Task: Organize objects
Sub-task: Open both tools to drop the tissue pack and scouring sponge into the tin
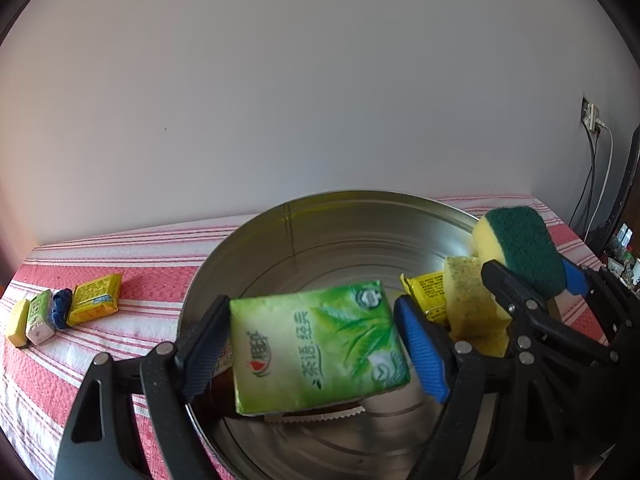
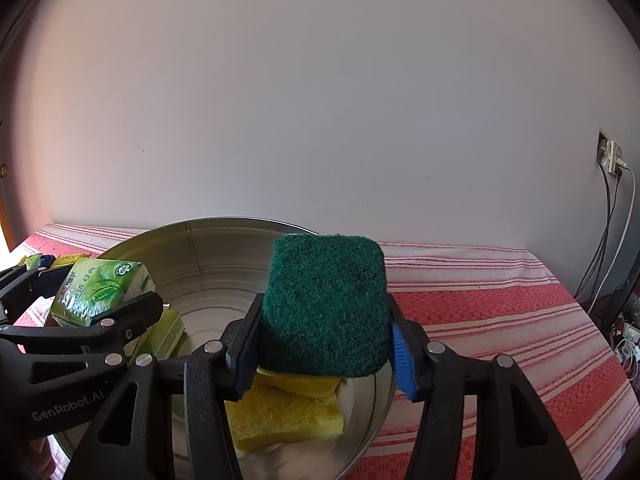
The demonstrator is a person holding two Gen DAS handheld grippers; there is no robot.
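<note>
Bowl (image 1: 340, 216) near rim cut off by pic edge, its floor partly hidden behind tissue pack (image 1: 316, 348); pack's print blurred.

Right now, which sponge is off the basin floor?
The green-topped sponge, clamped in the right gripper above the basin. The plain yellow sponge lies inside the basin below it.

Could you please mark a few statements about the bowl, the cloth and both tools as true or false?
1. The right tool grips a green-topped sponge. True.
2. The metal bowl is empty. False: a yellow sponge, among other things, lies inside.
3. The green tissue pack sits between the fingers of the left tool, over the bowl. True.
4. The tablecloth is plain blue. False: it is red with white stripes.
</note>
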